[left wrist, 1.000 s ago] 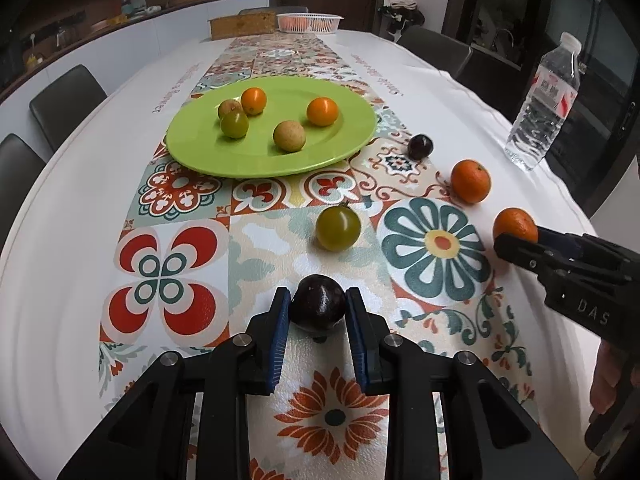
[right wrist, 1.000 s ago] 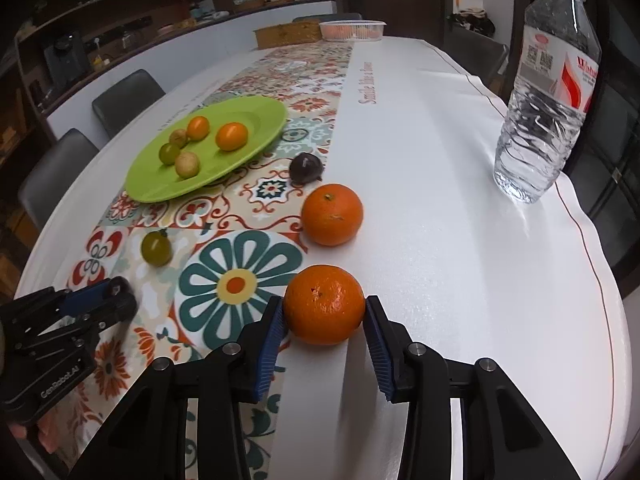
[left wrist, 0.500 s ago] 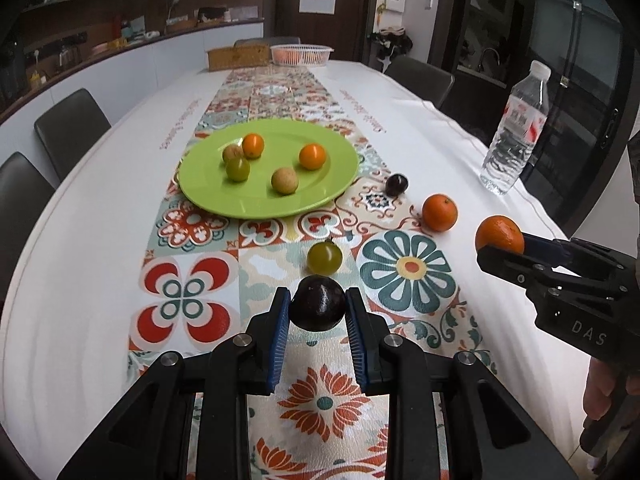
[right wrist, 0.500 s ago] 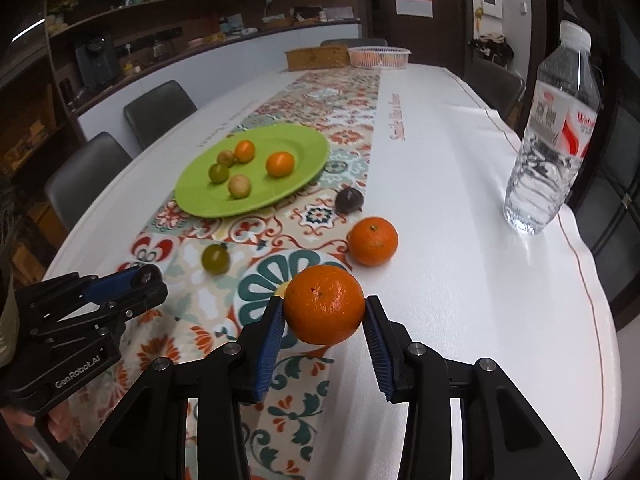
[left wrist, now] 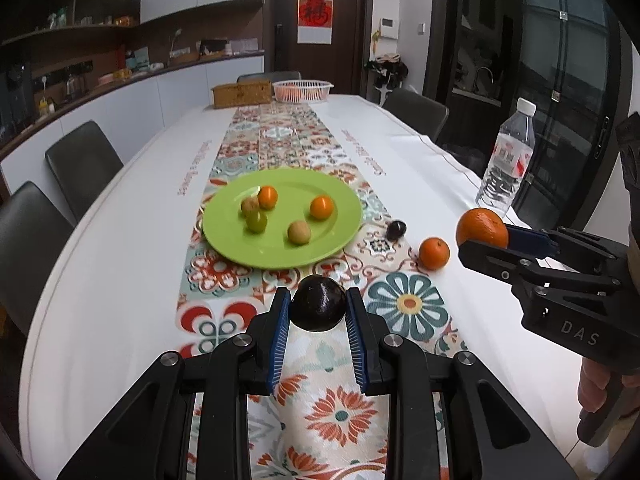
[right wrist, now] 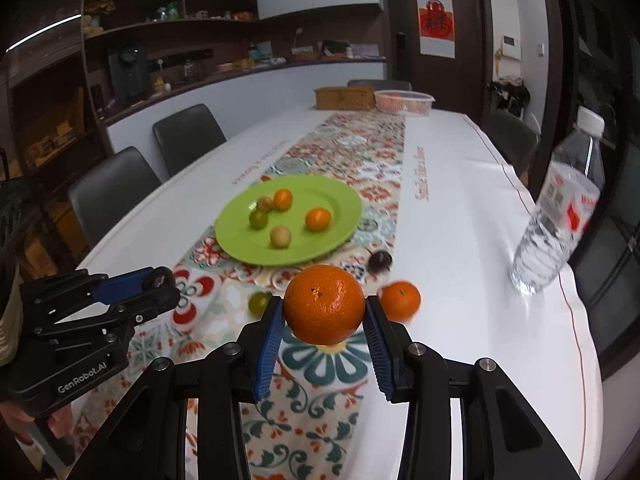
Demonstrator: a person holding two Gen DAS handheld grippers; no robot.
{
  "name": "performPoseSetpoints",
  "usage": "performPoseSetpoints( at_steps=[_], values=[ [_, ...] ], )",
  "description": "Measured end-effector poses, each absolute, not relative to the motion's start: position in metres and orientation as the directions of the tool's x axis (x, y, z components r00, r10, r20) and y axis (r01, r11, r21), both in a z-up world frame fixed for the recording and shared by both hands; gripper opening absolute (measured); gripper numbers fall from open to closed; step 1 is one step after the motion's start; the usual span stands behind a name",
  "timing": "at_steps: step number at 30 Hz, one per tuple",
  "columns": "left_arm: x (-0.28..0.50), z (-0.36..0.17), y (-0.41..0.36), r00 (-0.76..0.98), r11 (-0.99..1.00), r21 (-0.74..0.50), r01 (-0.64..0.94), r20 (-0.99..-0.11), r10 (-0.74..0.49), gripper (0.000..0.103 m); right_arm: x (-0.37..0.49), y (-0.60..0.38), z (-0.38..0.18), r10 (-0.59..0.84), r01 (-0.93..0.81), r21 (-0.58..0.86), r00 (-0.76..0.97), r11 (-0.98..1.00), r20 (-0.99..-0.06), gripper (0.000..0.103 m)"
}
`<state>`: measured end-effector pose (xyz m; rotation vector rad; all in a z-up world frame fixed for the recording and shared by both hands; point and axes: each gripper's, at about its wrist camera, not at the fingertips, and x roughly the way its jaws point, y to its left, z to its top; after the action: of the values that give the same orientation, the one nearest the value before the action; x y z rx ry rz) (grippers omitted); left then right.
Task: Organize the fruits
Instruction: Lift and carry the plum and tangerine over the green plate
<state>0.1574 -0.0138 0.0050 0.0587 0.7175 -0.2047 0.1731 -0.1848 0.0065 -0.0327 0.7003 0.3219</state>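
My left gripper (left wrist: 318,312) is shut on a dark purple fruit (left wrist: 318,308) and holds it above the patterned runner, short of the green plate (left wrist: 240,248). My right gripper (right wrist: 325,312) is shut on a large orange (right wrist: 325,310), also raised; it shows in the left wrist view (left wrist: 482,227) too. The plate (right wrist: 340,200) holds several small orange and yellow-green fruits. On the table lie a smaller orange (right wrist: 400,301), a second dark fruit (right wrist: 380,261) and a green fruit (right wrist: 259,302).
A water bottle (right wrist: 560,216) stands near the table's right edge. A white basket (left wrist: 303,90) and a brown box (left wrist: 242,94) sit at the far end. Dark chairs (left wrist: 82,164) line the table's left side.
Both grippers have risen from the table with their fruits held. The left one has lifted the dark fruit and the right one the orange, both higher above the runner.
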Motion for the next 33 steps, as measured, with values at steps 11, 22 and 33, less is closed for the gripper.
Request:
performPoseSetpoints(
  at_steps=[11, 22, 33],
  values=[
    [0.180, 0.024, -0.006, 0.766, 0.977, 0.006, 0.211, -0.623, -0.161, 0.028, 0.199, -0.166, 0.025, 0.321, -0.354, 0.067, 0.733, 0.933, -0.600, 0.041],
    [0.221, 0.035, -0.002, 0.771, 0.973, 0.002, 0.232, -0.610, -0.183, 0.028, 0.244, -0.153, 0.035, 0.338, -0.385, 0.052, 0.727, 0.921, -0.597, 0.041],
    [0.279, 0.033, 0.001, 0.754, 0.966, 0.005, 0.260, -0.626, -0.200, 0.028, 0.307, -0.142, 0.027, 0.338, -0.409, 0.043, 0.686, 0.912, -0.644, 0.041]
  ],
)
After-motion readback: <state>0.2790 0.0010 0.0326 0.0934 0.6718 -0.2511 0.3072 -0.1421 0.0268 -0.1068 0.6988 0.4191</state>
